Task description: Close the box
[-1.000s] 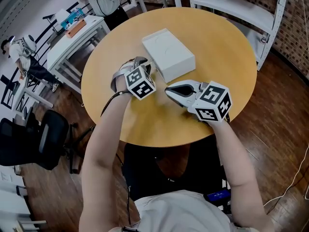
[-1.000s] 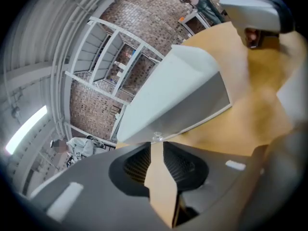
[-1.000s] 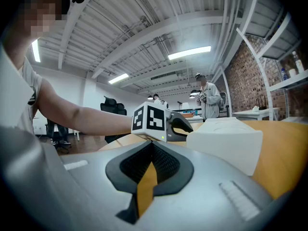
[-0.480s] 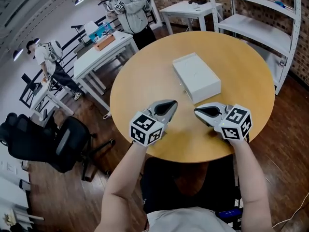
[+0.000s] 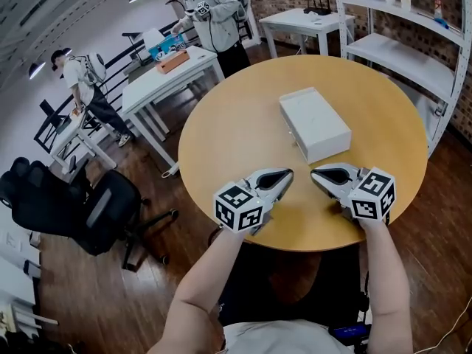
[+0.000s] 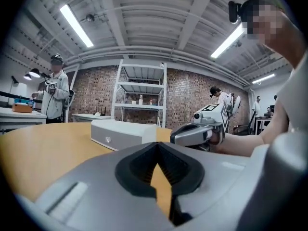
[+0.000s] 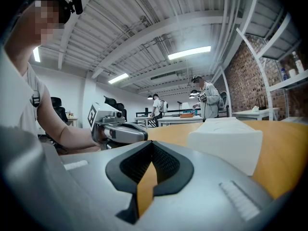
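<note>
White box (image 5: pixel 315 125) lies shut, long axis slanting far-left to near-right, its near end closest to the right gripper (image 5: pixel 316 173); the left gripper (image 5: pixel 287 173) waits alongside. Both have jaws together, empty.

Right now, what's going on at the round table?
A person holds a gripper in each hand. The left gripper and right gripper sit low over the near part of the wooden table, tips pointing toward each other, jaws together and holding nothing. The white box lies farther in on the table with its lid down, apart from both grippers. It looks closed and nothing is touching it.
</note>
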The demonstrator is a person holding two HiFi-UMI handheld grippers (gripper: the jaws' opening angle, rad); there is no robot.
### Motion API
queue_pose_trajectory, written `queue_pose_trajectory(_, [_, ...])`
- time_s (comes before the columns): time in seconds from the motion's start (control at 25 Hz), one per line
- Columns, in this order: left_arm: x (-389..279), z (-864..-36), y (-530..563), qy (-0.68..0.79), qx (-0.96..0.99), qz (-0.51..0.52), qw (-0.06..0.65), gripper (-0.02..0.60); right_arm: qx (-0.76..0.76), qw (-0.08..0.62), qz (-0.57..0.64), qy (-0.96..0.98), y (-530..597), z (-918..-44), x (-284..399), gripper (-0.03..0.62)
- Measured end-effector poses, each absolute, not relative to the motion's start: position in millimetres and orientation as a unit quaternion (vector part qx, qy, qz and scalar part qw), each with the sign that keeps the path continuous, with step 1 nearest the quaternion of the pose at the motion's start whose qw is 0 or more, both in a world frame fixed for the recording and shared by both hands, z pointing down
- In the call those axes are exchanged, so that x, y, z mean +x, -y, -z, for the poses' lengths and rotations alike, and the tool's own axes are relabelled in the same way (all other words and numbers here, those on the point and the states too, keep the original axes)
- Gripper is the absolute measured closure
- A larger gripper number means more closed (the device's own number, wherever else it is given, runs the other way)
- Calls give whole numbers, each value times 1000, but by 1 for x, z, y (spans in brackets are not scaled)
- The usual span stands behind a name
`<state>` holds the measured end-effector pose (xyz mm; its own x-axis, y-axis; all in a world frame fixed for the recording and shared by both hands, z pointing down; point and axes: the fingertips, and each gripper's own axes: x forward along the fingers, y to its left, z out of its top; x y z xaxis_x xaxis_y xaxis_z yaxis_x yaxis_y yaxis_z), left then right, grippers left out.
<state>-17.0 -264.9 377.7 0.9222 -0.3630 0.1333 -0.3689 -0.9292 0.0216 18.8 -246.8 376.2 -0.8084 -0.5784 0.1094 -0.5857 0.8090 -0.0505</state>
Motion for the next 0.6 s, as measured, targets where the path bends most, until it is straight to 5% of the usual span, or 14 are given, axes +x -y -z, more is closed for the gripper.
queue_pose_trajectory(0.6, [-17,-375,271,192,979,-70,28,581,306,44,-43,950,253,-371,17,592])
